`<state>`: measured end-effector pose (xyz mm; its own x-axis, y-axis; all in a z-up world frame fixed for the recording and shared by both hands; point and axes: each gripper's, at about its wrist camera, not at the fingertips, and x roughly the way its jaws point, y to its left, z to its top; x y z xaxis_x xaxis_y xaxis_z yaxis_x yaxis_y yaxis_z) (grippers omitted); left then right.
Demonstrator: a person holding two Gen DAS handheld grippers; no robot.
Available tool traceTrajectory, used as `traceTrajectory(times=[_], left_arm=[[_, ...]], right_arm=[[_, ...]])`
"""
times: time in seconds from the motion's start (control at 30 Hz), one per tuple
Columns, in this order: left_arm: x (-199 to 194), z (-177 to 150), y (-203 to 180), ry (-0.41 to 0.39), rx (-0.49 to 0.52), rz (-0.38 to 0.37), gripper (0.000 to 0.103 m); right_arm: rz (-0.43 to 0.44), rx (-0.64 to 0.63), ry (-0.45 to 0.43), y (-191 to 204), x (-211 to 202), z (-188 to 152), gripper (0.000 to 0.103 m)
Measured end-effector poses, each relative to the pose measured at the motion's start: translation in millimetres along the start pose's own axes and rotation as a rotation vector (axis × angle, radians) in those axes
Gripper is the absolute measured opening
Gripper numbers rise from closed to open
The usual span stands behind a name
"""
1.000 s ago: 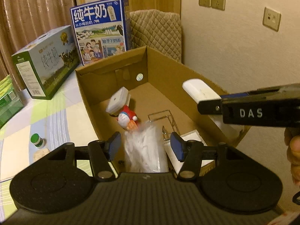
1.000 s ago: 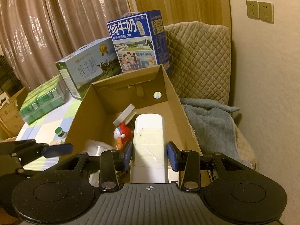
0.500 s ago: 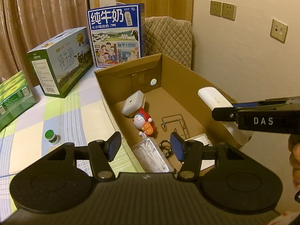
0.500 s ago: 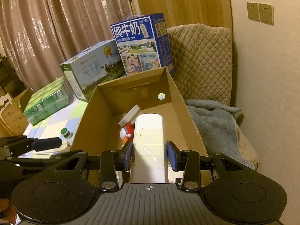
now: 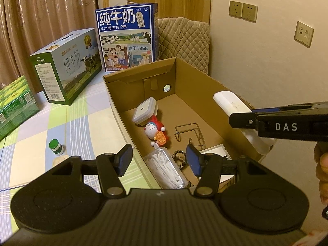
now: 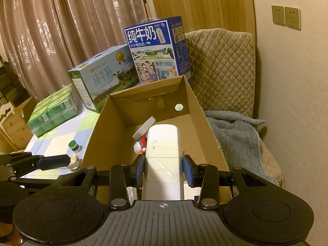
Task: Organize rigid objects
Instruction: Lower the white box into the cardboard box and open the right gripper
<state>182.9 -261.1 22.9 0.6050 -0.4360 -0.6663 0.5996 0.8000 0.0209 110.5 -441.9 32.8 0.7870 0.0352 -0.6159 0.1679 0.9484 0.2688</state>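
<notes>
there, the long white block [image 6: 163, 153] hangs over the open cardboard box [image 6: 207, 135], pinched between the blue pads of the right gripper [image 6: 163, 169], its far end jutting past the box's near right wall. inside the box lie a square lidded container [image 5: 144, 110], a little blue-and-red figurine [image 5: 156, 132], a wire rack [image 5: 189, 133] and a clear packet of white sticks [image 5: 167, 169]. the left gripper [image 5: 158, 161] hovers at the box's near corner, jaws spread, nothing between them. on the checked desk [image 5: 86, 127] a small green-capped bottle [image 5: 55, 147] stands alone, milk cartons [image 5: 127, 39] behind.
</notes>
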Motion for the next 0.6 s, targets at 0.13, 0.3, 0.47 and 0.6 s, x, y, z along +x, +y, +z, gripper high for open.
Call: traceTrajectory(times=[0.13, 0.3, 0.47, 0.6], left_arm=[[0, 1, 0, -0.003, 0.001, -0.002, 0.053], [1, 1, 1, -0.01, -0.005, -0.008, 0.053], [0, 1, 6, -0.012, -0.018, -0.004, 0.053], [0, 0, 9, -0.013, -0.028, -0.004, 0.053]], right_arm=[[0.0, 0.0, 0.001, 1, 1, 0, 0.037], [0.0, 0.008, 0.006, 1, 4, 0, 0.037], [0.005, 0.012, 0.011, 0, 9, -1, 0.037], [0.01, 0.016, 0.014, 1, 13, -2, 0.037]])
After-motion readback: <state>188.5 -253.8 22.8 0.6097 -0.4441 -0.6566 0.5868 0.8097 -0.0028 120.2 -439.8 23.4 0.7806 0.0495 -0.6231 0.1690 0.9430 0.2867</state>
